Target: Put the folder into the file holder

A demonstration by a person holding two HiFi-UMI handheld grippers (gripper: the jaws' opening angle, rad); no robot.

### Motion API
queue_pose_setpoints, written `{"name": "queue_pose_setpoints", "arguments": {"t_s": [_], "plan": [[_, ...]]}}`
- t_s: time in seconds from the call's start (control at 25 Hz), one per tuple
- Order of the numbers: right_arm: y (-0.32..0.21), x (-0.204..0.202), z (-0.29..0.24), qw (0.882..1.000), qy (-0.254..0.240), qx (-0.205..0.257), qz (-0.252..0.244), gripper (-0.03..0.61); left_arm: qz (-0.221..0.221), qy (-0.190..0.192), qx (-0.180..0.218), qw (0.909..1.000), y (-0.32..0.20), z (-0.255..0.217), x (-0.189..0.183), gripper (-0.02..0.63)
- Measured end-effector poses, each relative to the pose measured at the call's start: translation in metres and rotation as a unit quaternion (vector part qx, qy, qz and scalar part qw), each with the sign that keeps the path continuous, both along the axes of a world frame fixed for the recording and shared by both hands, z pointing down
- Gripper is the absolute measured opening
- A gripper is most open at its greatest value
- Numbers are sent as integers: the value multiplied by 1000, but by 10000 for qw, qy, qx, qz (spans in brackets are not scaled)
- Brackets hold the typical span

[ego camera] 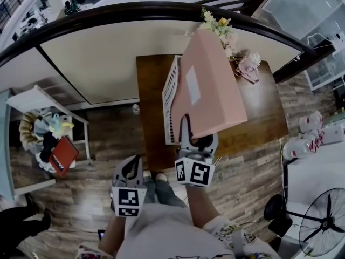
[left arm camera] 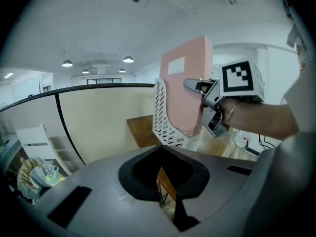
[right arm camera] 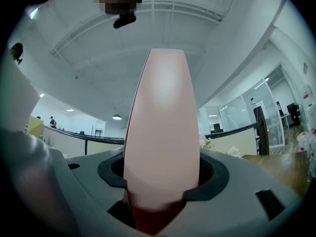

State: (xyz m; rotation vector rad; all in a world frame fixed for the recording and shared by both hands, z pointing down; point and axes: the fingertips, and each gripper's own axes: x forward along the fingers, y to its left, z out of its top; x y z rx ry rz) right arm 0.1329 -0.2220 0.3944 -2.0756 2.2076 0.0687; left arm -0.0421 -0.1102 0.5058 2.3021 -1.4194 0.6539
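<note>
Gripping pink folder (ego camera: pixel 211 93) in right gripper (ego camera: pixel 186 133); left gripper (ego camera: pixel 131 169) closed, empty.
White perforated file holder (ego camera: pixel 171 93) beside fingers (ego camera: pixel 184 124); flowers (ego camera: pixel 218 26) beyond folder.

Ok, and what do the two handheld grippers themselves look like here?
Both the left gripper and right gripper are grey-bodied with dark-lined jaw mouths, each carrying a white cube with black square markers. A thin bracelet circles the right wrist; the top worn is light grey.

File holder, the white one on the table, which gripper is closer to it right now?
Right. The right gripper, shut on the pink folder, sits beside the file holder's near end. The left gripper hangs back, off the table, holding nothing.
</note>
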Motion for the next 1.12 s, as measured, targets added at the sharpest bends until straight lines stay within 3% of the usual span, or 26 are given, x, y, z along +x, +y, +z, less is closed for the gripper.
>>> {"name": "queue_pose_setpoints", "arguments": {"t_s": [0.56, 1.12], "plan": [[-2, 1, 15, 9997, 105, -101, -202, 276, -40, 189, -105, 9998, -2, 11, 6, 5], [0, -1, 59, 9970, 208, -666, -341, 278, -74, 235, -123, 9996, -5, 16, 6, 5]]}}
